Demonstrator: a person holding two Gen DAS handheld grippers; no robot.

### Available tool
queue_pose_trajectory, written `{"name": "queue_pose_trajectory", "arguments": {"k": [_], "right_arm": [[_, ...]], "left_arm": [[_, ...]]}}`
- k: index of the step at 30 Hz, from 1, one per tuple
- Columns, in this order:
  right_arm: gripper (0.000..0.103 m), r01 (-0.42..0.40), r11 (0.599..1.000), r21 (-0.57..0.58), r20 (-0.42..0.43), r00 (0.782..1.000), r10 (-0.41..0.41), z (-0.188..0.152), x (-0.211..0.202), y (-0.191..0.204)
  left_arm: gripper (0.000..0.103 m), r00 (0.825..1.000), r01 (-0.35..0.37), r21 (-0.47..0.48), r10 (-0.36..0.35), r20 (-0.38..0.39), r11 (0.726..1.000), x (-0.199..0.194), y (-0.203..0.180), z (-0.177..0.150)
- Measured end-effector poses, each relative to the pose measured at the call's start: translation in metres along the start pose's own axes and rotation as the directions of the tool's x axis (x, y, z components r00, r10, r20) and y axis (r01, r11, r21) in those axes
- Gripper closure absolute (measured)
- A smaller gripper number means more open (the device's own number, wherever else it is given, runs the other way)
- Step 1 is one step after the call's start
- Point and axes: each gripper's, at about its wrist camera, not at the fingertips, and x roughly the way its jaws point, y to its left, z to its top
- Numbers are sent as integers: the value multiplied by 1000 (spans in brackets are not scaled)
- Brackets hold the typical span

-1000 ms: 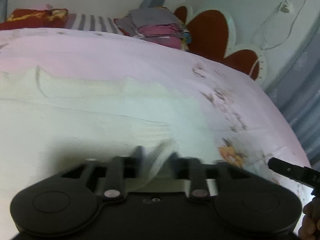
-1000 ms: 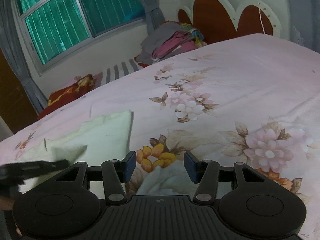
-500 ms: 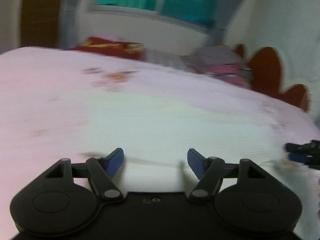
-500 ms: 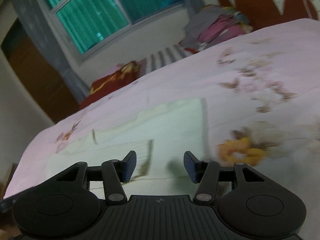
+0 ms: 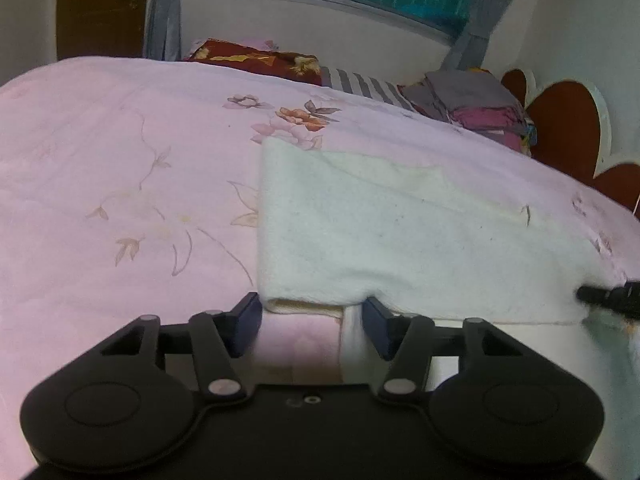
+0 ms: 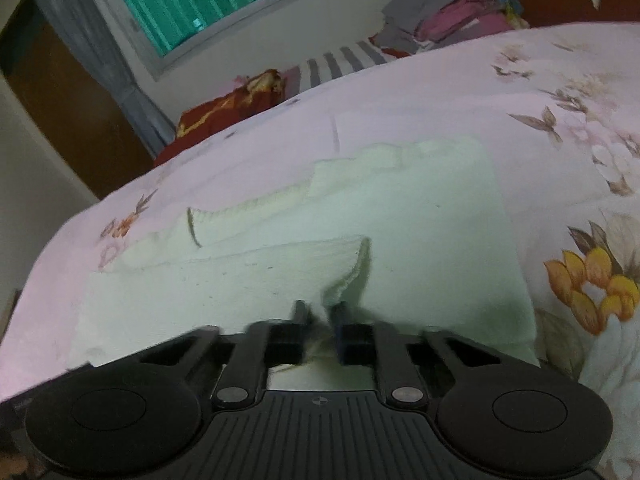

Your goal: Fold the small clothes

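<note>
A pale cream garment [image 5: 400,240] lies spread on the pink floral bed [image 5: 120,160]. My left gripper [image 5: 312,320] is open, its fingers on either side of the garment's near left corner, not closed on it. In the right wrist view the same garment [image 6: 420,208] has a folded-over layer. My right gripper [image 6: 320,314] is shut on the near edge of that folded layer, cloth bunched between the fingertips. The right gripper's tip [image 5: 600,294] shows at the right edge of the left wrist view, at the garment's other near corner.
A stack of folded clothes [image 5: 476,108] sits at the far side by the red-and-white headboard [image 5: 568,128]. A red patterned pillow [image 5: 260,60] and a striped one [image 5: 360,82] lie below the window. The bed drops off at the left in the right wrist view.
My left gripper let go of the cloth, opened and swung left to the garment's near left corner. My right gripper moved left onto the garment and shut on its folded edge.
</note>
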Motion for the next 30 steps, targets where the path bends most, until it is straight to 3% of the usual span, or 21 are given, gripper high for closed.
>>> {"name": "queue_pose_trajectory", "arguments": {"k": [4,7,11,19,30], "right_arm": [[98,23,999,-39,105,994,-19,7,-18,0],[98,117,992,40,222,967,-123,14,-45,-25],[98,141,989,30,165,976,-145,14,-44,-48],[98,135,990,31,140,981,-138,2,-47,-49],[98,152,988,37,79,985,-155,-4,-29,-57]], "left_arm": [[50,1000,1,25,-1,-6,1000,-1,0,1],[51,1000,13,14,-13,-10,1000,1,3,2],[51,1000,15,20,-15,-12,1000,2,2,3],[54,999,43,-18,-44,-21,999,1,11,6],[54,998,47,9,-47,-45,999,3,10,9]]}}
